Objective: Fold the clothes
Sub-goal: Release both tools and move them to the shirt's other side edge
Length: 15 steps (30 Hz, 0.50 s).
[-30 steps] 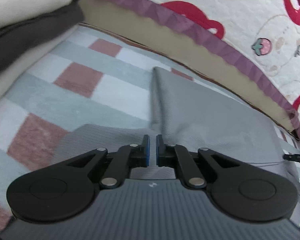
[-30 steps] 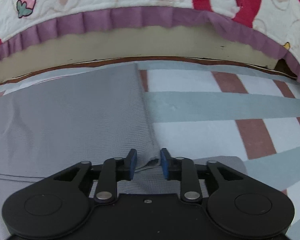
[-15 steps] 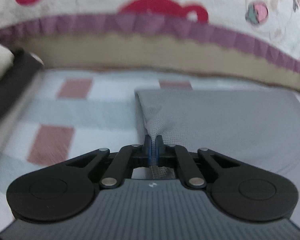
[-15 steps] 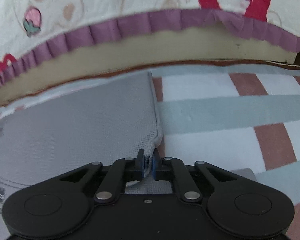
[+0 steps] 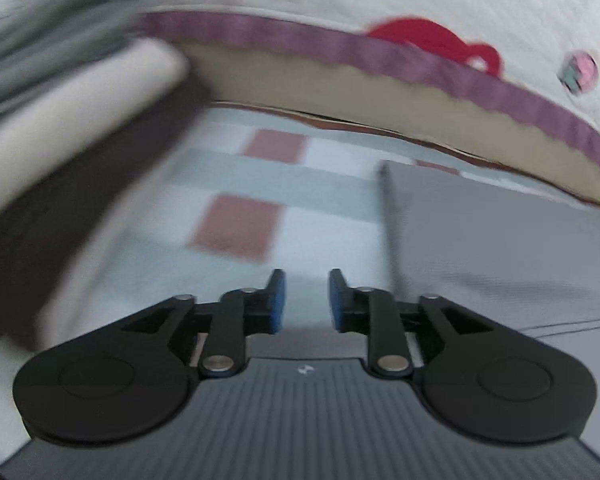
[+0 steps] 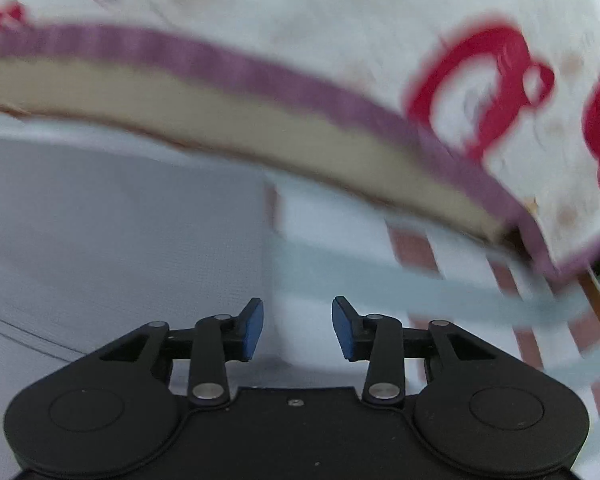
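A grey garment (image 5: 500, 232) lies folded flat on the checked mat; in the right wrist view the grey garment (image 6: 120, 232) fills the left half. My left gripper (image 5: 306, 300) hovers just left of the garment's left edge, its jaws opening with nothing between the blue pads. My right gripper (image 6: 298, 330) hangs over the garment's right edge, its jaws also opening, and no cloth is pinched between them. Both views are blurred by motion.
A stack of folded clothes (image 5: 60, 128), white over dark, sits at the left. A bed with a quilt (image 5: 380, 8) trimmed in purple borders the far side, and the quilt (image 6: 340, 40) overhangs the mat. The checked mat (image 5: 240, 216) lies under everything.
Both grippers were shut on the garment's near corners half a second ago; now both have let go, opened and lifted away. The garment lies flat where it was laid.
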Each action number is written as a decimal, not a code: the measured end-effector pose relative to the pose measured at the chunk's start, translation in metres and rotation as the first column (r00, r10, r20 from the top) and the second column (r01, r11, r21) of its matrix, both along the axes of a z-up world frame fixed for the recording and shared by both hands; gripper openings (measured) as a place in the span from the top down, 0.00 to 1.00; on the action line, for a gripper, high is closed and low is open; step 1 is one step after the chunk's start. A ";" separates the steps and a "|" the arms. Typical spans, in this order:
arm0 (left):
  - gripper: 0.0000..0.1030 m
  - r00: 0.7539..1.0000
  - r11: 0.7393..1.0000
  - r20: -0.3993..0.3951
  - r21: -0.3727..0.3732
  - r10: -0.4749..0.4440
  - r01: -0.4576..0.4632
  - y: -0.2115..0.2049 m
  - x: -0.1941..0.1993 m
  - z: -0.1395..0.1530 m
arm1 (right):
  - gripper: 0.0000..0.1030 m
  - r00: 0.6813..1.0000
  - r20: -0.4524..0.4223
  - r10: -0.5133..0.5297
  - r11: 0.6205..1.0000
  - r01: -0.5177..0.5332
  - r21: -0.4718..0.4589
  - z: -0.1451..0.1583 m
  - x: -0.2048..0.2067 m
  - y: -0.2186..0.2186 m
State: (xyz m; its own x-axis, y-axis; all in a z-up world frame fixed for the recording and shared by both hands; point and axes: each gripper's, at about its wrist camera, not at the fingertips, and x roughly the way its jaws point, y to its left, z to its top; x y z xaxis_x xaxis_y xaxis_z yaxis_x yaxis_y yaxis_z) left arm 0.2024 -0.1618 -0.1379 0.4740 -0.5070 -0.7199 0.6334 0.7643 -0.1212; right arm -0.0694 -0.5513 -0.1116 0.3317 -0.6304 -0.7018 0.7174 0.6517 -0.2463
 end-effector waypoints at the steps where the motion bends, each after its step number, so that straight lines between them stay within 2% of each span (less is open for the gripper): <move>1: 0.71 0.999 1.000 -0.013 0.000 0.030 -0.030 0.016 -0.002 0.002 | 0.58 0.996 0.048 0.074 0.997 -0.075 0.023 0.005 0.011 0.014; 3: 0.71 0.996 0.996 -0.031 0.012 0.087 -0.087 0.044 -0.006 0.003 | 0.58 0.969 0.117 0.216 0.971 -0.226 0.079 0.012 0.037 0.045; 4: 0.71 0.994 0.994 -0.029 0.026 0.109 -0.109 0.056 -0.008 0.002 | 0.58 0.946 0.151 0.287 0.946 -0.304 0.109 0.016 0.051 0.062; 6: 0.71 0.988 0.986 -0.007 0.071 0.153 -0.152 0.075 -0.010 0.000 | 0.58 0.893 0.197 0.405 0.884 -0.438 0.166 0.022 0.075 0.098; 7: 0.70 0.985 0.980 0.007 0.096 0.174 -0.174 0.085 -0.011 -0.002 | 0.58 0.861 0.212 0.463 0.843 -0.501 0.194 0.025 0.088 0.117; 8: 0.70 0.981 0.976 -0.010 0.098 0.194 -0.192 0.093 -0.011 -0.004 | 0.58 0.823 0.223 0.522 0.799 -0.564 0.211 0.028 0.099 0.137; 9: 0.70 0.976 0.975 -0.058 0.082 0.212 -0.207 0.102 -0.010 -0.006 | 0.57 0.784 0.237 0.574 0.754 -0.619 0.222 0.031 0.108 0.155; 11: 0.70 0.957 0.974 -0.194 -0.027 0.217 -0.227 0.120 -0.012 -0.012 | 0.55 0.708 0.272 0.652 0.665 -0.706 0.243 0.036 0.121 0.189; 13: 0.70 0.924 0.959 -0.318 -0.114 0.211 -0.259 0.133 -0.014 -0.018 | 0.53 0.671 0.294 0.681 0.611 -0.742 0.276 0.032 0.129 0.217; 15: 0.70 0.902 0.948 -0.375 -0.147 0.212 -0.284 0.142 -0.018 -0.023 | 0.52 0.637 0.315 0.704 0.558 -0.770 0.309 0.026 0.136 0.244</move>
State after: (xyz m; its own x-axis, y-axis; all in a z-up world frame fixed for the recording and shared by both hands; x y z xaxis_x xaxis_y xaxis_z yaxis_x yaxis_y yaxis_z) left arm 0.1842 -0.0202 -0.1606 0.3380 -0.5522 -0.7621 0.3155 0.8294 -0.4610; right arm 0.0670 -0.3071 -0.0858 0.6673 0.1898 -0.7202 -0.0553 0.9769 0.2062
